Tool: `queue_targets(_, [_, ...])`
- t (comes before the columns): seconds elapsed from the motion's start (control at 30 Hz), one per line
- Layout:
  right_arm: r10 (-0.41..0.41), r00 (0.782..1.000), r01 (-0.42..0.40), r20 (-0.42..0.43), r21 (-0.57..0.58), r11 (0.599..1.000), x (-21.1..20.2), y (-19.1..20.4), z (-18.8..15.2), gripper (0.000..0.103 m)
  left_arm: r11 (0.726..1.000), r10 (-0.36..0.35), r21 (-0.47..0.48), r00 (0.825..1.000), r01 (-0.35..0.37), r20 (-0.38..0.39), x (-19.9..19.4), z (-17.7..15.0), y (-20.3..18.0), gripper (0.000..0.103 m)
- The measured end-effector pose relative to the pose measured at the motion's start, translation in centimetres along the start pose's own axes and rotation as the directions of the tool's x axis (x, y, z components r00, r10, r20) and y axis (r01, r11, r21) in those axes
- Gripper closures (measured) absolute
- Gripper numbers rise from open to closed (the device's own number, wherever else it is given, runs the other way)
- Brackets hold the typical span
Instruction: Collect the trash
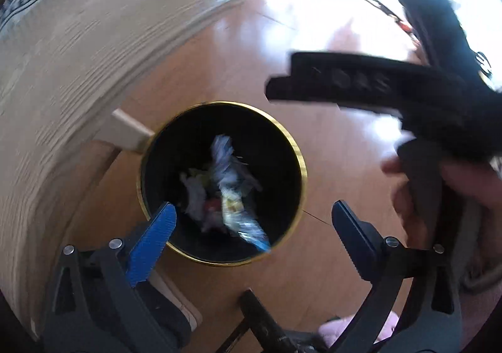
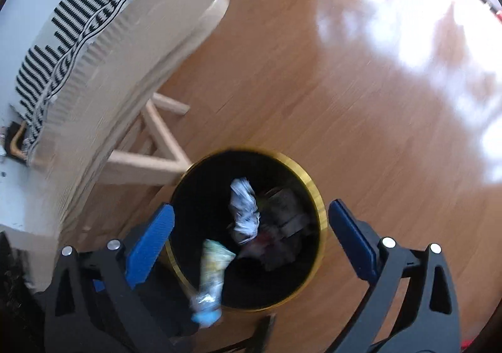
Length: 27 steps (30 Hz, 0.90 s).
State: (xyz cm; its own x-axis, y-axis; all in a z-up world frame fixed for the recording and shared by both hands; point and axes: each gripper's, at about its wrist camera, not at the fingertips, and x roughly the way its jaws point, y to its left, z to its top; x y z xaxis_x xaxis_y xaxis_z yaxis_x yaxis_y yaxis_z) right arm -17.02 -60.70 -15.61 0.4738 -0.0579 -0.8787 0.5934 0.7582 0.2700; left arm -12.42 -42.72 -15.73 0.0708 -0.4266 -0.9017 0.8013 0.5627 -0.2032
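Both grippers point down over a black bin with a gold rim (image 1: 299, 145) standing on the wooden floor (image 1: 238, 54), close against the leg of a pale wooden table (image 1: 78, 48). The left gripper (image 1: 254, 221) has its blue-padded jaws spread wide, nothing pressed between them; a blurred, crinkled wrapper with a light blue end (image 1: 241, 218) shows between the pads, over the bin's mouth and clear of both. Inside the bin lie crumpled white paper (image 1: 221, 149) and other scraps. The right gripper (image 2: 251, 224) stands wide open too, its pads astride the bin's rim without touching it. From its view the same wrapper (image 2: 210, 277) shows blurred over the bin's near edge, apart from the pads, with the white paper wad (image 2: 244, 208) deeper inside. In the left view the right gripper's dark body (image 1: 392, 86) crosses above, a hand (image 1: 417, 183) around its handle. A black-and-white striped cloth (image 2: 62, 48) lies on the far side of the tabletop.
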Motion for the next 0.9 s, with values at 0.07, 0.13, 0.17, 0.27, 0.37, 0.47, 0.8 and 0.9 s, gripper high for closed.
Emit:
queue_targets(0.07, [-0.06,0.995,0.061,0.084,-0.008,0.998,-1.9,-0.1,0.4,0.008,0.999,0.015,0.041,0.999,-0.017,0.041,-1.7,0.2,-0.6,0.007])
queue_targets(0.13, [-0.121,0.975,0.127,0.187,-0.023,0.992,-4.1,0.3,0.7,0.007,0.996,0.056,0.067,0.993,-0.064,0.105,-4.3,0.8,-0.8,0.007])
queue_targets(0.17, [-0.15,0.956,0.163,0.25,-0.031,0.986,-5.5,1.1,0.9,0.007,0.993,0.082,0.074,0.986,-0.094,0.145,-6.0,1.3,-0.5,0.007])
queue_targets(0.27, [-0.166,0.912,0.199,0.376,-0.051,0.979,-8.6,3.8,1.9,0.007,0.975,0.197,0.038,0.928,-0.219,0.315,-13.5,2.3,1.5,0.006])
queue_targets(0.37, [-0.085,0.898,0.142,0.432,-0.1,0.985,-10.5,8.1,2.9,0.007,0.935,0.349,-0.096,0.842,-0.341,0.412,-20.1,2.7,5.4,0.006])
queue_targets(0.47, [0.023,0.896,0.069,0.443,-0.191,0.979,-11.2,14.2,3.4,0.007,0.883,0.47,-0.227,0.778,-0.411,0.417,-24.2,1.4,9.9,0.006])
queue_targets(0.8, [0.268,0.917,-0.075,0.294,-0.535,0.842,-8.4,36.7,0.1,0.007,0.715,0.681,-0.481,0.661,-0.508,0.314,-30.3,-6.6,22.6,0.006])
queue_targets(0.9, [0.295,0.92,-0.103,0.259,-0.565,0.819,-7.0,41.5,-1.0,0.007,0.648,0.726,-0.575,0.634,-0.5,0.267,-30.6,-8.6,26.3,0.006])
